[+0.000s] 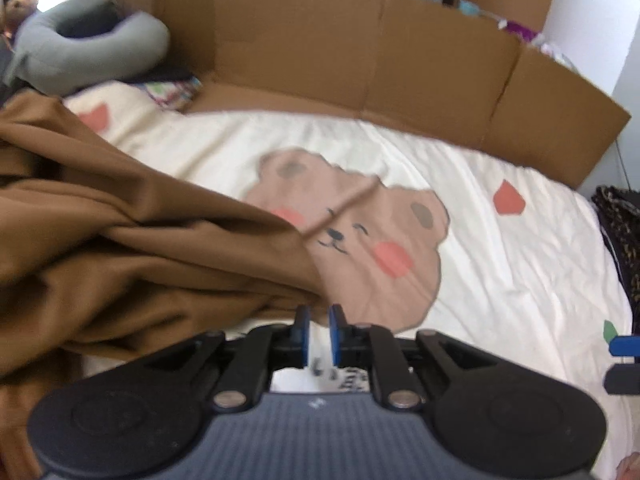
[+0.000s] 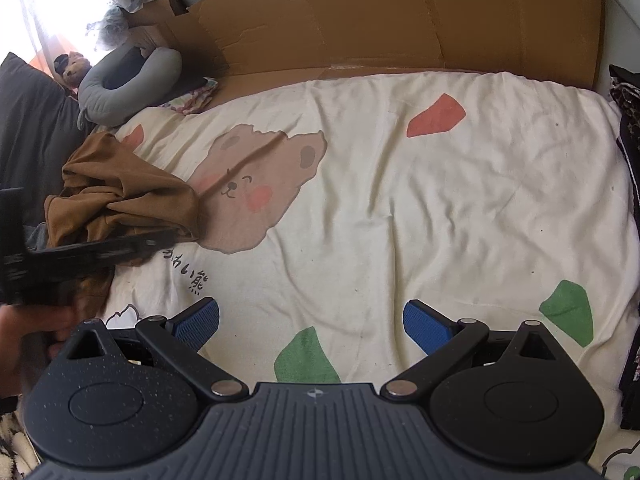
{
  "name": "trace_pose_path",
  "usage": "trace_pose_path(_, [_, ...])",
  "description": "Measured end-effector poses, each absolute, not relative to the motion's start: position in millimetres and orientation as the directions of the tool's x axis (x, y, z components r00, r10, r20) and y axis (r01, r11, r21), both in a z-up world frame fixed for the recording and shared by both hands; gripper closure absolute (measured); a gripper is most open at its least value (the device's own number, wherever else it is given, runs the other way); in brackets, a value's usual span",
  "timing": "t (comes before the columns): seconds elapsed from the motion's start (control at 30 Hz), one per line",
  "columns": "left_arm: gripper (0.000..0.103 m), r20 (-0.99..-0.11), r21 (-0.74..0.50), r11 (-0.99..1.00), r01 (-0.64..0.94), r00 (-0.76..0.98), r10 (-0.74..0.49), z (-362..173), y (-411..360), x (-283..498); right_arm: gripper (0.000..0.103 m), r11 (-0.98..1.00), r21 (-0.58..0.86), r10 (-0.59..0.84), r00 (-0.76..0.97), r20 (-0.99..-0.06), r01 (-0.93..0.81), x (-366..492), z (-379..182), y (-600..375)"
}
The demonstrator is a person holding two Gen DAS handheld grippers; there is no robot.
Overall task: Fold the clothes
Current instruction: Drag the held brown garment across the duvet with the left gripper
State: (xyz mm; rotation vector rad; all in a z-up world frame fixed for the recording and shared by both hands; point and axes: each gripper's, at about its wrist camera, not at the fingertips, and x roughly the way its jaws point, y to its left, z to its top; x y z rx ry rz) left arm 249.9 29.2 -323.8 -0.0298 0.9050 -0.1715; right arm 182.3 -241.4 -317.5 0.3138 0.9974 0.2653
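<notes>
One brown garment lies crumpled on the bed, with two hand-held grippers nearby.

Left wrist view: the brown garment point(image 1: 120, 248) fills the left of the frame in loose, deep folds, so it looks soft, light and limp; a hem or corner at its lower right edge seems the best hold. The left hand-held gripper point(image 1: 319, 334) sits at lower centre, its blue pads nearly together just beside that edge, with nothing visibly pinched.
Right wrist view: the same single garment point(image 2: 120, 196) is bunched at centre left on the bear-print bedcover point(image 2: 400, 200). The right hand-held gripper point(image 2: 311, 324) hangs at the bottom, pads wide apart, empty, well away from the cloth.
</notes>
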Motion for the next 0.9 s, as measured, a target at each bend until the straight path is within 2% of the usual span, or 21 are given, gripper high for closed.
trace_pose_path(0.17, [0.080,-0.755,-0.080,0.994,0.069,0.647,-0.106,-304,50,251,0.002,0.919,0.385,0.373,0.513,-0.773,-0.089,179,-317,-238])
trace_pose_path(0.33, [0.061,-0.722,-0.050,0.999,-0.004,0.691,-0.033,-292,73,255,0.002,0.907,0.408,0.398,0.517,-0.758,-0.101,180,-313,-237])
trace_pose_path(0.43, [0.053,-0.699,-0.026,0.997,-0.075,0.714,0.036,-289,93,256,0.002,0.905,0.410,0.404,0.524,-0.750,-0.110,179,-312,-237])
trace_pose_path(0.7, [0.044,-0.657,0.044,0.934,-0.354,0.694,0.295,-283,152,253,0.002,0.910,0.400,0.397,0.515,-0.760,-0.111,177,-317,-235])
trace_pose_path(0.8, [0.036,-0.649,0.067,0.908,-0.414,0.673,0.355,-282,166,245,0.002,0.910,0.398,0.399,0.506,-0.764,-0.117,177,-318,-232])
trace_pose_path(0.9, [0.035,-0.641,0.100,0.899,-0.425,0.663,0.385,-287,171,239,0.002,0.909,0.397,0.404,0.499,-0.767,-0.127,176,-318,-228])
